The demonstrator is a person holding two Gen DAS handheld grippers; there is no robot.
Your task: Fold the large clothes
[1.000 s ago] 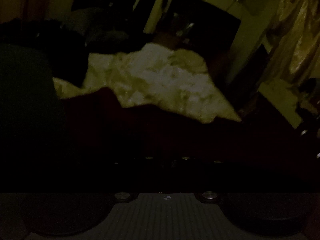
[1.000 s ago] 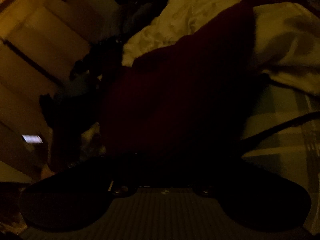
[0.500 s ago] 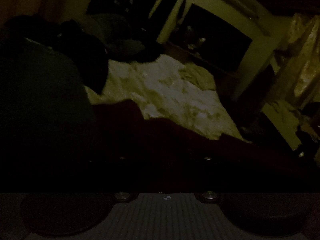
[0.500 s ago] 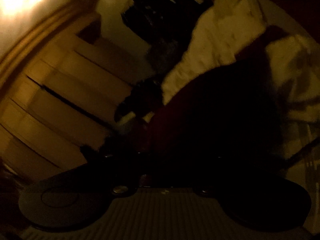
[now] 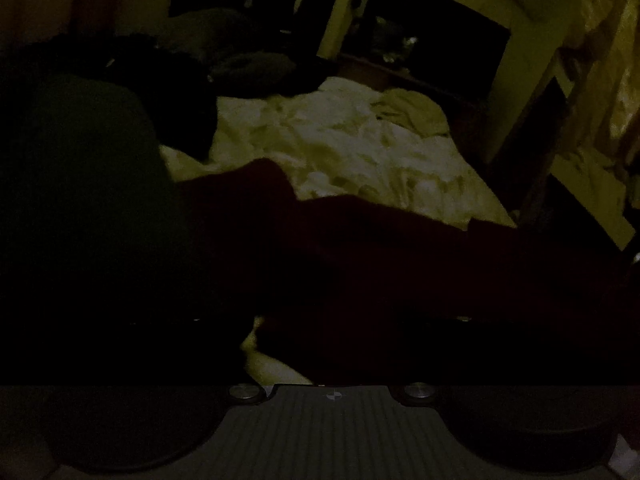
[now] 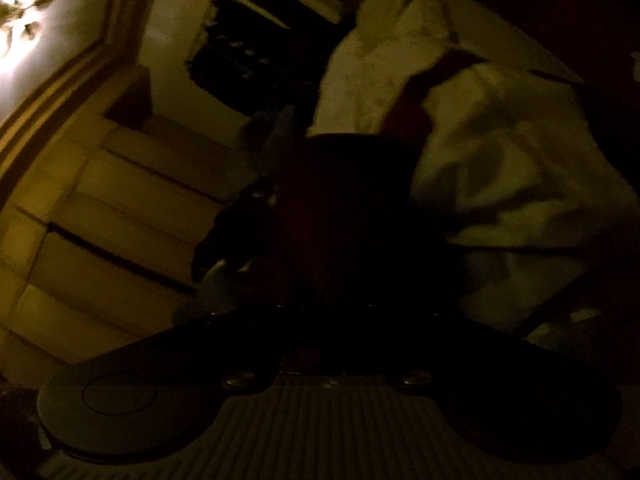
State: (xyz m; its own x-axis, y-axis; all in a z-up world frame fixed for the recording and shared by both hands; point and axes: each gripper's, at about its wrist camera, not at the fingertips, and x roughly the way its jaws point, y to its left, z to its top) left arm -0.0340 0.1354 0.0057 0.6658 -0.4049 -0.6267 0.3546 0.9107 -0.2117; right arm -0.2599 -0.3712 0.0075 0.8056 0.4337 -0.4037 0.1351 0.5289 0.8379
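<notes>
**Right gripper pinching the dark red garment, left gripper spread wide**

The room is very dim. The left gripper (image 5: 328, 320) is standing with its 2 fingers spread to their widest — the dark red garment (image 5: 400, 264) is lying below and ahead of it on the pale bedding (image 5: 340, 148), with nothing visibly clamped. The right gripper (image 6: 332, 304) is sitting nearly closed, its jaws drawn together on the same garment (image 6: 348, 208), which is rising in front of it — a cupboard (image 6: 100, 208) is showing at the left.

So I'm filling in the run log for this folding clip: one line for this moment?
scene: dim bedroom | dark red garment on pale bedding | left gripper: open | right gripper: shut on dark red garment
</notes>
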